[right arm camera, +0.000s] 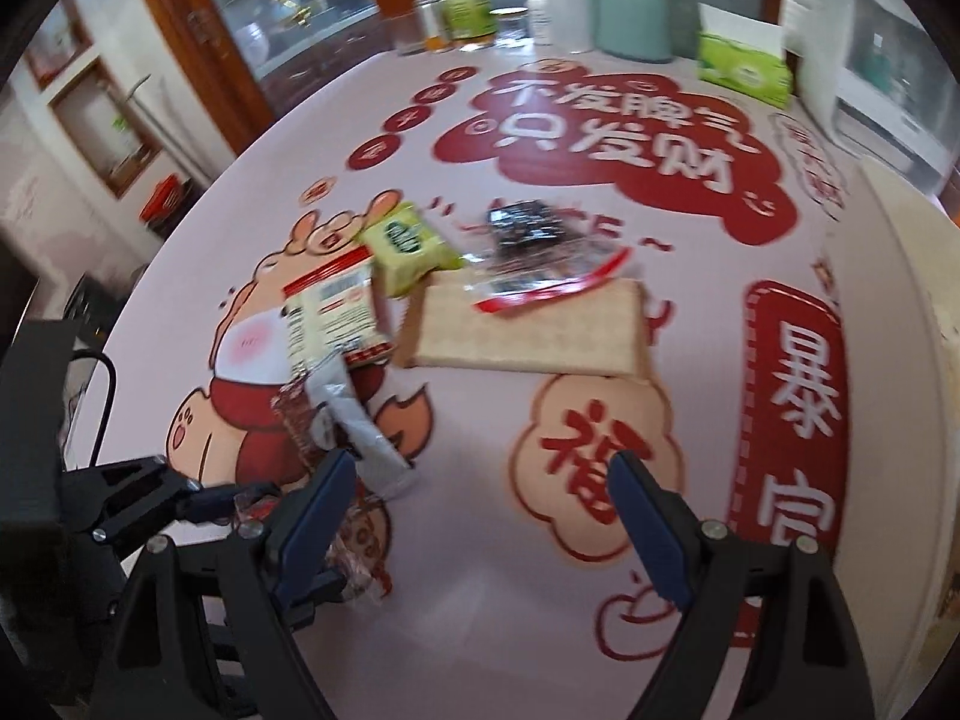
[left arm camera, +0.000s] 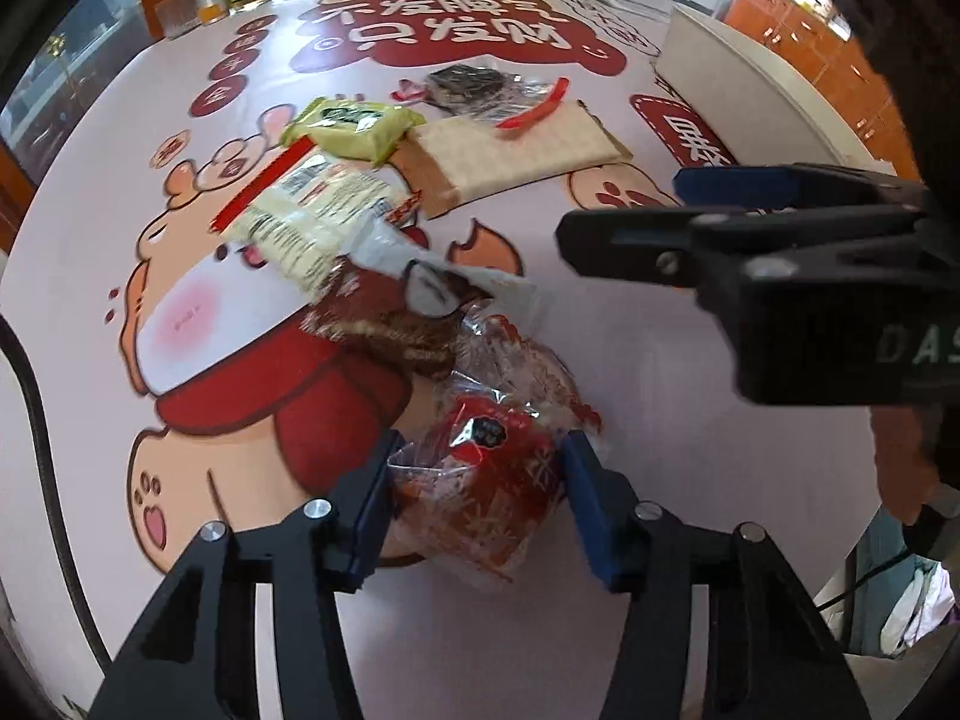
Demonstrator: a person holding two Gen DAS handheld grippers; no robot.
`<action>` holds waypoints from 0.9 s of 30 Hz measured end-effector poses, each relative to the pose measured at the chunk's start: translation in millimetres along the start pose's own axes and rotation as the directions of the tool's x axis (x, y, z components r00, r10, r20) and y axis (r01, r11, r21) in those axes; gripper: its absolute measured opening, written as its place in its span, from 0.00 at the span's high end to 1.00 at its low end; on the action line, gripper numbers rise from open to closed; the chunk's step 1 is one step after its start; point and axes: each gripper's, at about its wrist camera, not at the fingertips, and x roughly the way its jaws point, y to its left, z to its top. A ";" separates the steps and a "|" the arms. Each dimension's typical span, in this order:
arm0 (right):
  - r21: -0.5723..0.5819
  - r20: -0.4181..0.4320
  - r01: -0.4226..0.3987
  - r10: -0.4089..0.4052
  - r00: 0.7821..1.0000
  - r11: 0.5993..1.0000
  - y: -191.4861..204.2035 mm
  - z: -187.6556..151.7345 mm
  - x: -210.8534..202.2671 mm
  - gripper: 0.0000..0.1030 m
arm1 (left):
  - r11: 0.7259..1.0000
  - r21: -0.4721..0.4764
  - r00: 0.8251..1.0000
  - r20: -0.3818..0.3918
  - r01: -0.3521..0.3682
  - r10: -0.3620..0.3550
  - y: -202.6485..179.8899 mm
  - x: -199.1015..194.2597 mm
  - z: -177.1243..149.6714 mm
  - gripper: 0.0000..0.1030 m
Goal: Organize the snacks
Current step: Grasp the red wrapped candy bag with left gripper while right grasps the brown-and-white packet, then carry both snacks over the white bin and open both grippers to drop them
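Over on the far left of the left wrist view, a black cable [left arm camera: 36, 420] is curving down along the edge of the printed tablecloth [left arm camera: 630, 360]. Moving right, a cream noodle-style packet [left arm camera: 300, 210] is lying beside a green snack pack [left arm camera: 351, 126], with a brown cake packet [left arm camera: 384, 330] just below them. Next, the left gripper [left arm camera: 477, 501] is pointing steeply down and its blue pads are pressing on both sides of a red crinkly snack bag [left arm camera: 486, 468] that is sitting on the tablecloth. Further right and higher, a flat beige box [left arm camera: 522, 150] is lying with a dark seaweed bag [left arm camera: 474, 90] resting partly on it. At the far right the right gripper [left arm camera: 618, 222] is reaching in from the side

Likewise in the right wrist view, the left gripper [right arm camera: 228, 504] is showing at the lower left, clamped on the red crinkly snack bag [right arm camera: 354, 564]. To its right the right gripper [right arm camera: 480, 516] is standing with its fingers wide apart, nothing between them, hovering over the bare tablecloth [right arm camera: 492, 420] near a grey-white wrapper [right arm camera: 366, 438]. Beyond it the beige box [right arm camera: 528, 324] and the dark seaweed bag [right arm camera: 534, 240] are blurring slightly, and a green tissue pack [right arm camera: 744, 69] is sitting at the table's far right
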 end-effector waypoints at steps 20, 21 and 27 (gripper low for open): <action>-0.205 -0.091 -0.069 0.051 0.995 0.976 74.1 11.0 54.1 0.30 | 0.973 -0.181 0.987 0.054 -0.141 0.153 87.6 -47.9 -23.9 0.51; -0.217 -0.093 -0.060 0.041 0.995 0.974 76.4 10.4 55.1 0.32 | 0.970 -0.195 0.986 0.061 -0.143 0.157 91.1 -48.5 -21.0 0.51; -0.254 -0.071 -0.030 0.013 0.997 0.967 83.2 7.7 52.5 0.63 | 0.960 -0.241 0.983 0.079 -0.140 0.163 97.4 -48.2 -7.0 0.51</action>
